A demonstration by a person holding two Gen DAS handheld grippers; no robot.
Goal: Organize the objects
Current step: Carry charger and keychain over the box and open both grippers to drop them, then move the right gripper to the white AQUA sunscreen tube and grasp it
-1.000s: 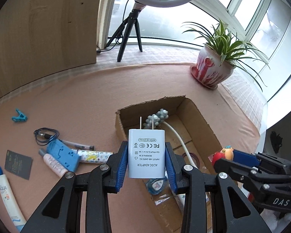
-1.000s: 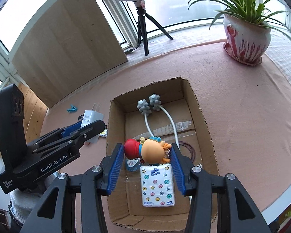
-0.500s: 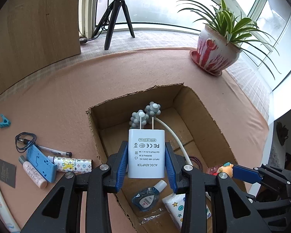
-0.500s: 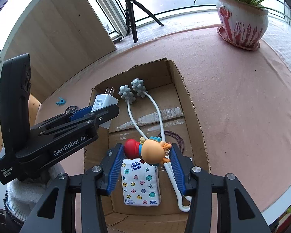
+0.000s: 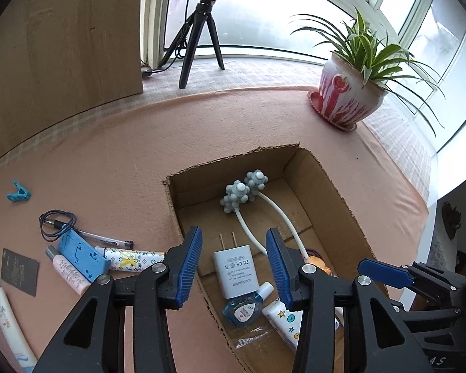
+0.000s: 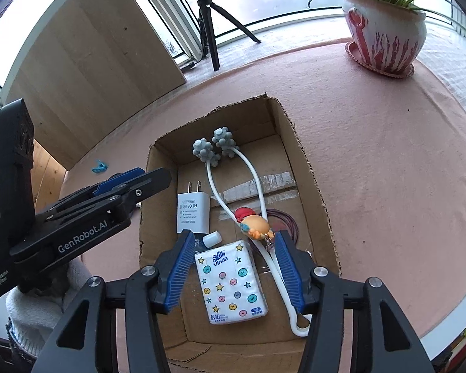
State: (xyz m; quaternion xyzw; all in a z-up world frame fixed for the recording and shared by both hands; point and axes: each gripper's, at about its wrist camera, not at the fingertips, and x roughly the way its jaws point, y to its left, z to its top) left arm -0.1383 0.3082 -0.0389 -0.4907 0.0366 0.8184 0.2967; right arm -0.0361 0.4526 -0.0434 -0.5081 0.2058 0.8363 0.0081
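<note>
The white AC adapter point(image 5: 235, 274) is lying flat on the floor of the open cardboard box point(image 5: 338, 186), prongs pointing toward the far wall, near the box's left side. The left tool point(image 5: 233, 267) is hovering above it with its blue-padded jaws spread and nothing between them. Beside the adapter, the small cartoon figurine point(image 6: 254, 221) is lying on the box floor across the white double-headed massager point(image 6: 223, 155), whose two grey knobbly heads are resting near the far wall. The right tool point(image 6: 231, 262) is hanging over the near half of the box, its jaws spread as well and gripping nothing; the figurine is lying just ahead of its right pad, and whether it touches is unclear. Between those jaws a pack of tissues point(image 6: 230, 283) with stars and buttons is showing on the box floor, and a small blue bottle point(image 5: 244, 307) with a white cap is sitting just next to the adapter's near end. A dark red loop of thin cord point(image 6: 284, 222) is lying by the right wall.

Outside the box, on the pink-covered tabletop point(image 5: 108, 161), several things are waiting to the left: a patterned tube point(image 5: 130, 256), a blue phone stand point(image 5: 80, 255), a pen point(image 5: 108, 241), a coiled black cable point(image 5: 57, 222), a pale tube point(image 5: 66, 272), a dark card point(image 5: 19, 270) and a blue clip point(image 5: 18, 192). A potted spider plant point(image 5: 354, 93) is standing at the far right corner.
</note>
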